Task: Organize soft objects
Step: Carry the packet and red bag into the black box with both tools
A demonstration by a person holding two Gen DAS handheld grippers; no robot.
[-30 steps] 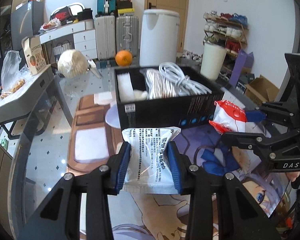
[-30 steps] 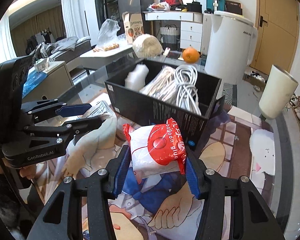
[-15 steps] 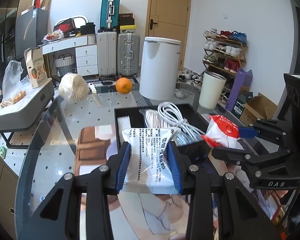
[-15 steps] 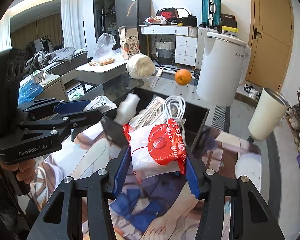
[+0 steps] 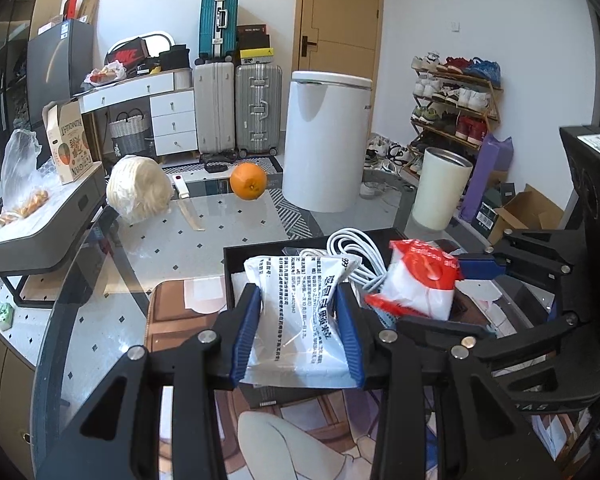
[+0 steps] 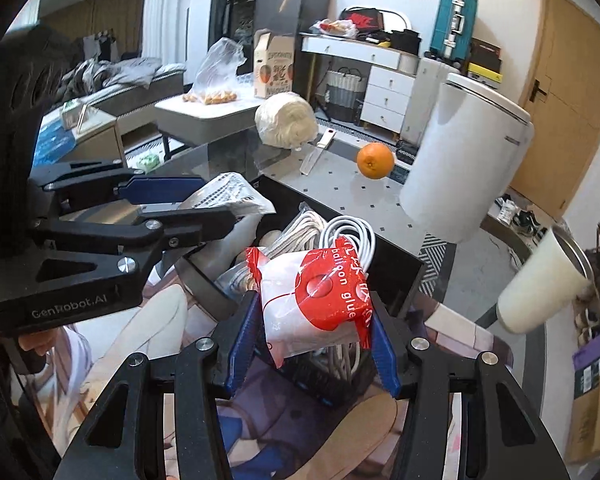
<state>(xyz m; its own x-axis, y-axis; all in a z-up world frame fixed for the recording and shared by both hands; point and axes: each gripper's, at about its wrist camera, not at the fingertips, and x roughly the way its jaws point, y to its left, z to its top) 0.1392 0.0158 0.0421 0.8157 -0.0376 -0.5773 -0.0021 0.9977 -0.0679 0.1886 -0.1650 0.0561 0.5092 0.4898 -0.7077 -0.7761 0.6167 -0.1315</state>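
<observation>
Jaws, left wrist view: left gripper (image 5: 298, 334) clamped on white printed packet (image 5: 300, 312), held above black box (image 5: 230, 276) of white cables (image 5: 350, 246) | Right wrist view: right gripper (image 6: 312, 340) clamped on red-and-white packet (image 6: 314, 300) over same box.

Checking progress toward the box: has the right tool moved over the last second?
Yes. The right tool, shut on the balloon glue packet, rose and advanced; the black box, formerly ahead, now lies beneath it.
</observation>
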